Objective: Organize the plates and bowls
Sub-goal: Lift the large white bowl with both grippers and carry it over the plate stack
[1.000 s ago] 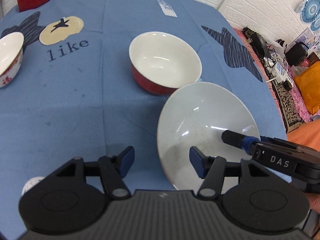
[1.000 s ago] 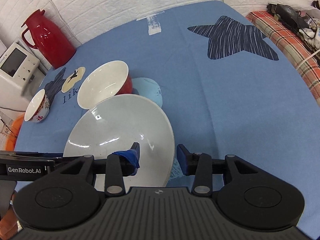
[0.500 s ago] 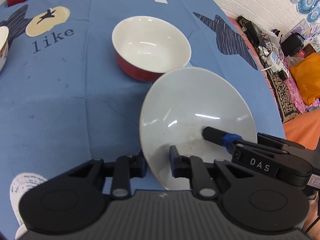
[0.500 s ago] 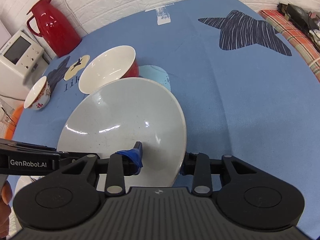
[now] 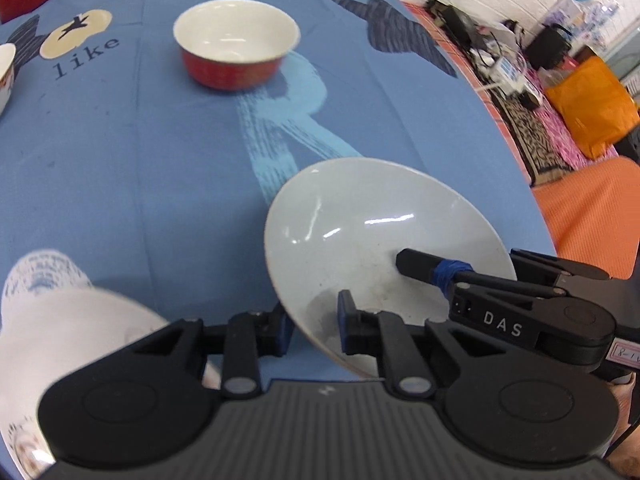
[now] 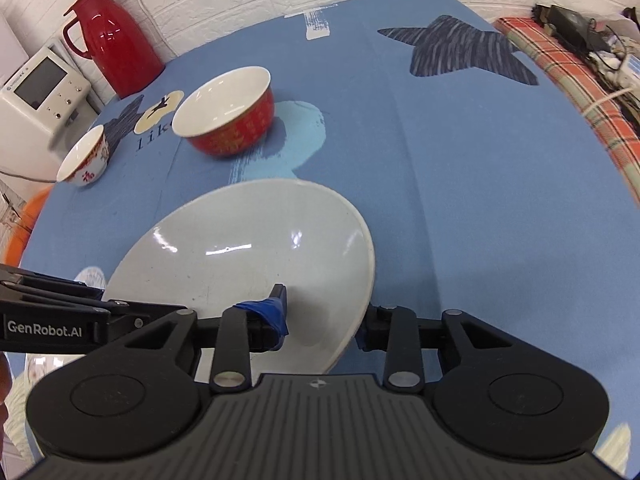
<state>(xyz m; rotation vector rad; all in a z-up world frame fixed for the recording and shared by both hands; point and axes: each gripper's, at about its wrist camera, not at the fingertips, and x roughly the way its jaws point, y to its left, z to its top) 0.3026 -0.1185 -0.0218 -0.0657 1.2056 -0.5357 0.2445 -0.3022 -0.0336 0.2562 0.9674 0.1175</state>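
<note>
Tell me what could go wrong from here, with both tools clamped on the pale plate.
1. The pale plate is gripped only by its rim, the left tool and right tool on opposite edges; uneven pulls could slip or stress it.
2. It hangs tilted, so a slip would drop it onto the blue tablecloth.
3. A white dish lies under the left tool; lowering could knock it.

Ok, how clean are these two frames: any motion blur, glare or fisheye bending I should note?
Left wrist view: motion blur smears the red bowl and the white dish at lower left; the pale plate stays fairly sharp, with small glare streaks. Right wrist view: sharper overall, window-like highlights on the plate and red thermos. Both: the tablecloth edge bows strongly, and corners are vignetted.
</note>
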